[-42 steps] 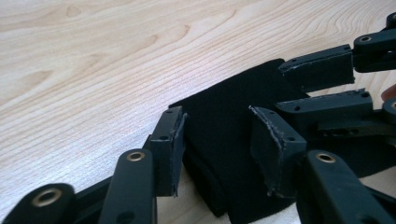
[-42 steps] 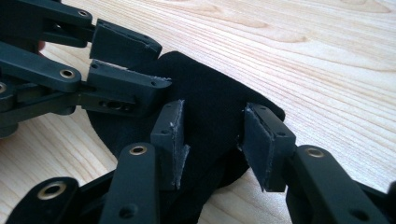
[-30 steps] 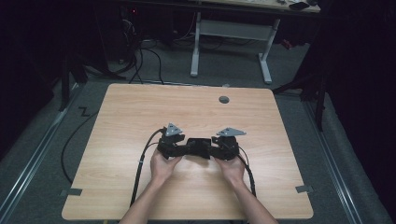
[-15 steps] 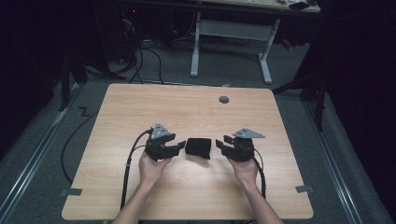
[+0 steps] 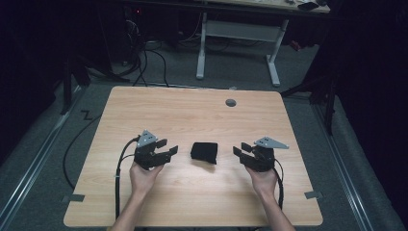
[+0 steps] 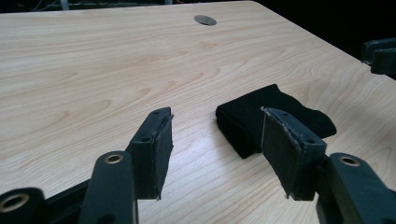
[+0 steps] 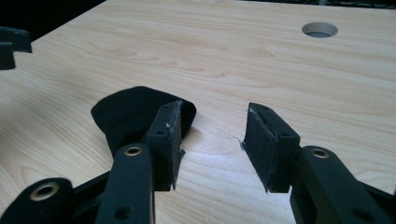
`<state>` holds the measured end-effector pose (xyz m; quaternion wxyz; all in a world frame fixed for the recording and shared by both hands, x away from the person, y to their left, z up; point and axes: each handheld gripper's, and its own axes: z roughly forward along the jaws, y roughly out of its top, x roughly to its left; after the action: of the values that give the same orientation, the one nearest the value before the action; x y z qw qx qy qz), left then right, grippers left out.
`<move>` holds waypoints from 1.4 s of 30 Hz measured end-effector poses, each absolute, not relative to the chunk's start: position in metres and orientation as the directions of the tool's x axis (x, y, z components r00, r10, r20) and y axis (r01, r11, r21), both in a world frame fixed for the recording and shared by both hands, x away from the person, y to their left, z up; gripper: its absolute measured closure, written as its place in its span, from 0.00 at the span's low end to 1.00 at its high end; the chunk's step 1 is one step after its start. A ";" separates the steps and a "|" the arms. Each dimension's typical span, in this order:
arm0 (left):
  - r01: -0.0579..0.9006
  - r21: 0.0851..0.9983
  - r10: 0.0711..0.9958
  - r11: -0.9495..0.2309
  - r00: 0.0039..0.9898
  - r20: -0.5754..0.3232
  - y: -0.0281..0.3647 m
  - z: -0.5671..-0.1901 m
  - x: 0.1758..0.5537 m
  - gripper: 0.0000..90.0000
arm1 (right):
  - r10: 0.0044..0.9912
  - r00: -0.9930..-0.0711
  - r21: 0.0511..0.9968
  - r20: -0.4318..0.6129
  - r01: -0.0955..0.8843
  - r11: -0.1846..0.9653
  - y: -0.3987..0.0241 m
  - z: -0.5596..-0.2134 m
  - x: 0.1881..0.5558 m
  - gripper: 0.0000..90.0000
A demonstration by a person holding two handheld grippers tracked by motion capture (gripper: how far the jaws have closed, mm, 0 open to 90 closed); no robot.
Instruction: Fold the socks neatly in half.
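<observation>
While both hands flank it at matching height on the table (image 5: 144,110), the folded black cloth (image 5: 204,151) sits dead centre between them, untouched. Left gripper (image 5: 166,150): jaws spread, nothing between the pads; they have just been opening a little further. Right gripper (image 5: 240,150): jaws also apart and empty, after closing slightly just now. From the left gripper the cloth lies at 3 o'clock in the high view; from the right gripper, at 9 o'clock. Gaps look about even, with the right maybe a shade nearer, so either hand could take it. In the left gripper view, the cloth (image 6: 252,116) sits ahead and toward 1 o'clock of the left gripper (image 6: 217,140), partly behind the right-hand pad and clear of it. In the right gripper view, the cloth (image 7: 130,112) is off at 11 o'clock from the right gripper (image 7: 212,142), behind the left-hand pad and not between the jaws. The cloth is a squat folded bundle lying flat, nearly square from above; if anything, its long axis runs roughly 12-to-6, tilted a touch toward 1-to-7, crosswise to the line joining the grippers. I can't tell which end is the fold from above. The cable hole (image 5: 231,102) sits at 12–1 o'clock from the cloth, well apart.
</observation>
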<state>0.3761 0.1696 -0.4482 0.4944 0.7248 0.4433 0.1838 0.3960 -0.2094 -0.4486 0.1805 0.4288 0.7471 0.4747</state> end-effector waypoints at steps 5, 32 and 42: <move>0.469 0.876 0.831 -0.110 0.527 -0.178 0.179 -0.451 0.373 0.48 | 0.817 -0.557 0.866 0.149 0.473 0.165 -0.217 -0.452 0.393 0.62; 0.555 0.824 0.889 -0.111 0.427 -0.168 0.211 -0.482 0.372 0.46 | 0.864 -0.478 0.836 0.155 0.530 0.143 -0.255 -0.472 0.389 0.62; 0.590 0.801 0.916 -0.101 0.370 -0.157 0.215 -0.495 0.381 0.46 | 0.888 -0.442 0.809 0.127 0.564 0.165 -0.261 -0.485 0.398 0.62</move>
<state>0.3813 0.2154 -0.4952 0.4159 0.7156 0.5260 0.1957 0.3978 -0.2610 -0.4855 0.1933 0.4915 0.7384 0.4193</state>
